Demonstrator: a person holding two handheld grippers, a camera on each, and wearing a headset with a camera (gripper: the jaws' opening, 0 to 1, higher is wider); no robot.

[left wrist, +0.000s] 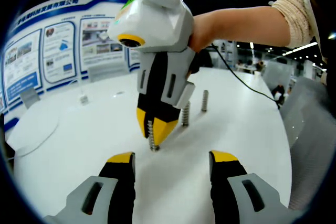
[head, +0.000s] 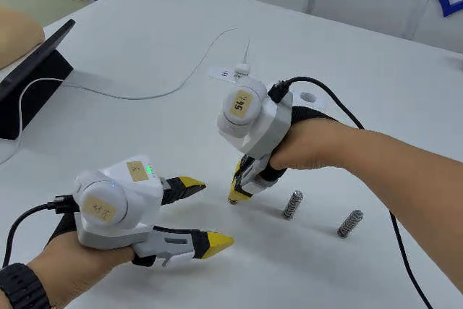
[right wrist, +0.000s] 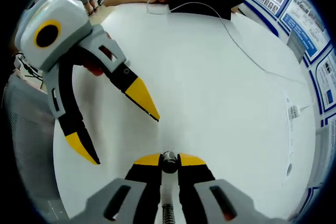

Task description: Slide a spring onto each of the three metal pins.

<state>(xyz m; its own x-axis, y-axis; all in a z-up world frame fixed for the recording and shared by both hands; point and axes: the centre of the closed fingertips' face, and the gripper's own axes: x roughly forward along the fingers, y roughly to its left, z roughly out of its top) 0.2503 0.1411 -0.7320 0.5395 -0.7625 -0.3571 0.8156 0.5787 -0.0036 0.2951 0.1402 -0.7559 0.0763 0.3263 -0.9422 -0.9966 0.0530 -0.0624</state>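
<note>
The right gripper is held point-down over the white table, near the middle of the head view, and its yellow-tipped jaws are closed narrowly on a spring that stands upright with its lower end on or just above the tabletop. In the right gripper view a round metal end is seen clamped between the tips, with coils below it; whether that end belongs to a pin or to the spring cannot be told. Two more springs are seen standing on the table to the right of that gripper in the head view, the nearer spring just beside it and the farther spring a little beyond, both slightly tilted; whether pins run inside them cannot be made out. The left gripper is held low at the lower left of the head view, pointed toward the right gripper, with its jaws spread wide and nothing between them. A thin white cable is laid across the table behind, and a dark screen is propped at the left edge
</note>
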